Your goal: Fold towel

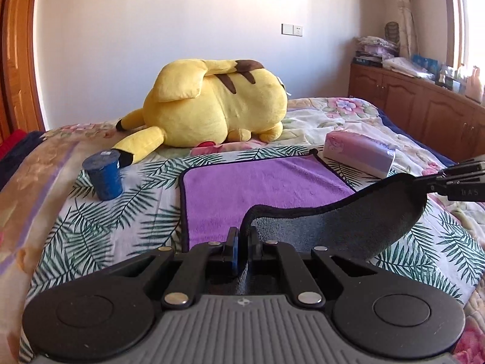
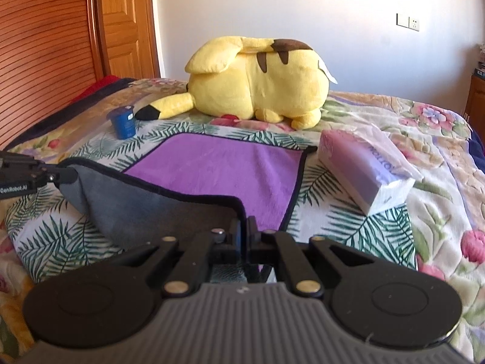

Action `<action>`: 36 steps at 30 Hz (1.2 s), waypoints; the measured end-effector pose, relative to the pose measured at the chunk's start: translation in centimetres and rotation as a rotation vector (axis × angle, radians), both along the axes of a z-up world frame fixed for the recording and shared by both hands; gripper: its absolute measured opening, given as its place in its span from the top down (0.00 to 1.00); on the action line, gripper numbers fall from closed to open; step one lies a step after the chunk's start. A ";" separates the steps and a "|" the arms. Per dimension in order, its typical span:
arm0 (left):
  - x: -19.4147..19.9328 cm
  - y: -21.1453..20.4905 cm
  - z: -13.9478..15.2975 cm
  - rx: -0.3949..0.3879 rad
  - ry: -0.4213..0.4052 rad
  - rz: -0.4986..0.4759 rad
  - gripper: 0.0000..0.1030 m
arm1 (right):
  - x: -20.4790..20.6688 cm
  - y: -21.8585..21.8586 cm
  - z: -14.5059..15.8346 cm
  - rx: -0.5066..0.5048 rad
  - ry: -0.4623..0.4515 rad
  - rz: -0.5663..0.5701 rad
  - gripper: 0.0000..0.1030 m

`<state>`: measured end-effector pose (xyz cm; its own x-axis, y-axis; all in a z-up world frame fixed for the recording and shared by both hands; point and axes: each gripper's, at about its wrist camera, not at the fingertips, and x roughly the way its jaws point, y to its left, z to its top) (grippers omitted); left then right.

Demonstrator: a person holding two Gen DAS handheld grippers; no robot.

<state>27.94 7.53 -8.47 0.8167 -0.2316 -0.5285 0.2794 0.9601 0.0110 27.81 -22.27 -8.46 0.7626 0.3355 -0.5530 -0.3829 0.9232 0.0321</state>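
Fingers (image 1: pixel 242 236) pinching towel (image 1: pixel 260 188) near edge, crosswise.

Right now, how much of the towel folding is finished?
Done: both near corners are gripped. In hand: the left hand-held gripper and right hand-held gripper hold the towel near edge raised, grey underside showing. Left: the far purple half lies flat on the bed; no fold is laid yet.
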 end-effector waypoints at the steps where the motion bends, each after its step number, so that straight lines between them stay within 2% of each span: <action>1: 0.1 0.0 0.1 0.000 -0.001 -0.003 1.00 | 0.2 0.1 0.1 -0.001 -0.004 0.004 0.96; 15: 2.9 0.3 2.1 0.049 -0.023 -0.017 1.00 | 2.6 1.0 2.0 -0.018 -0.057 0.028 0.96; 24: 5.8 0.6 3.2 0.013 0.001 -0.026 1.00 | 4.2 1.3 3.2 -0.038 -0.089 0.028 0.97; 36: 9.7 0.3 4.2 0.049 -0.025 -0.047 1.00 | 6.9 1.4 3.5 -0.074 -0.120 0.022 0.97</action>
